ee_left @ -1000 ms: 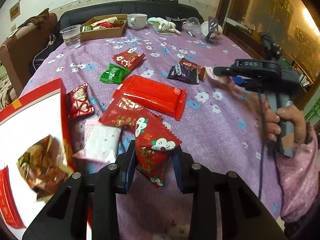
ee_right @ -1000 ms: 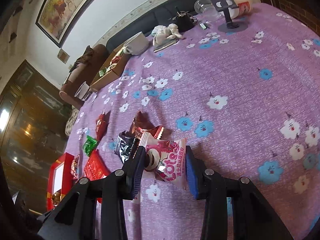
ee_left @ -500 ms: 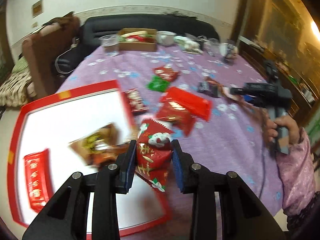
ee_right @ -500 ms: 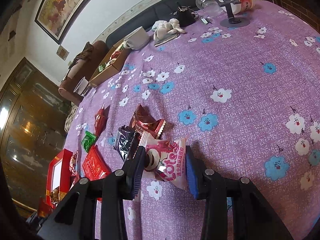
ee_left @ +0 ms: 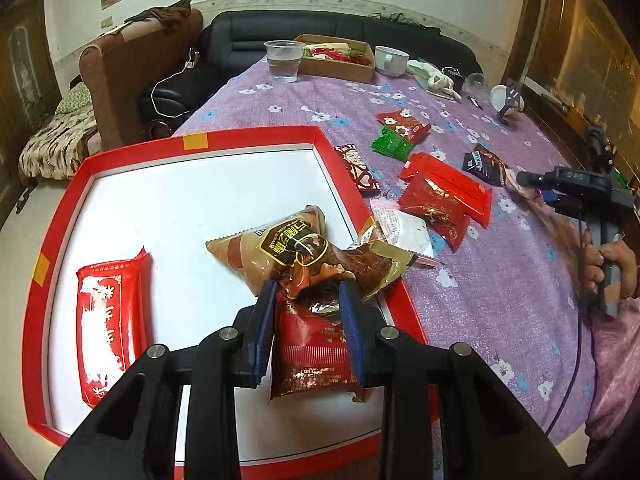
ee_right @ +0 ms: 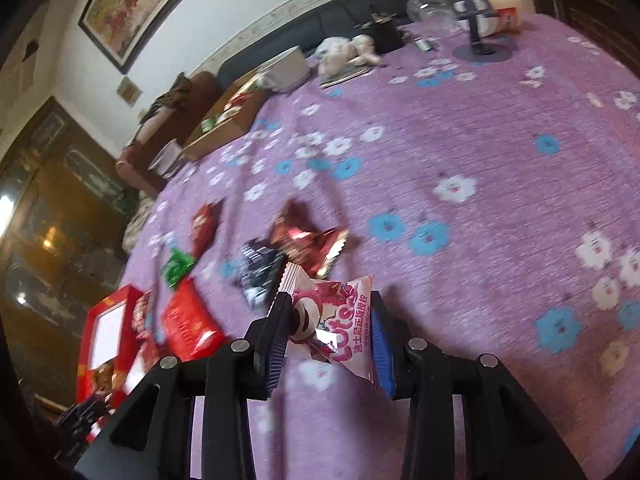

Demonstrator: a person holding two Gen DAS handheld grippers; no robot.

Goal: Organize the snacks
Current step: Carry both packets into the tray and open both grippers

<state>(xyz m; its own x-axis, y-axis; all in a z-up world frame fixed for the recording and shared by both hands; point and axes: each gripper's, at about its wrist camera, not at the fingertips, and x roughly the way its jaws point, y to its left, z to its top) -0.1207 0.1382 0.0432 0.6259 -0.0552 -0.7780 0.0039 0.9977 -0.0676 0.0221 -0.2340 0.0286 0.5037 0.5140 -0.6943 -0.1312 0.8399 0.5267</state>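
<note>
Red tray (ee_left: 120,152) w/ white floor holding long red pack (ee_left: 112,320) & brown pouches (ee_left: 280,248), dark-red snack pack (ee_left: 316,352) being pinched lengthwise by left gripper (ee_left: 308,328) over tray, pink Lotso pack (ee_right: 340,320) lying crosswise btwn right gripper (ee_right: 330,340) pads, jaws closing on it.

A shallow box (ee_left: 256,136) sits at the table's (ee_left: 500,280) left edge holding snack packets (ee_left: 110,320), with more packets (ee_left: 444,196) scattered right of it.

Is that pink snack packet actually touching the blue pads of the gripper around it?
Touching. In the right wrist view the closing right gripper has the pink packet between its pads, each edge meeting a pad with no gap.
</note>
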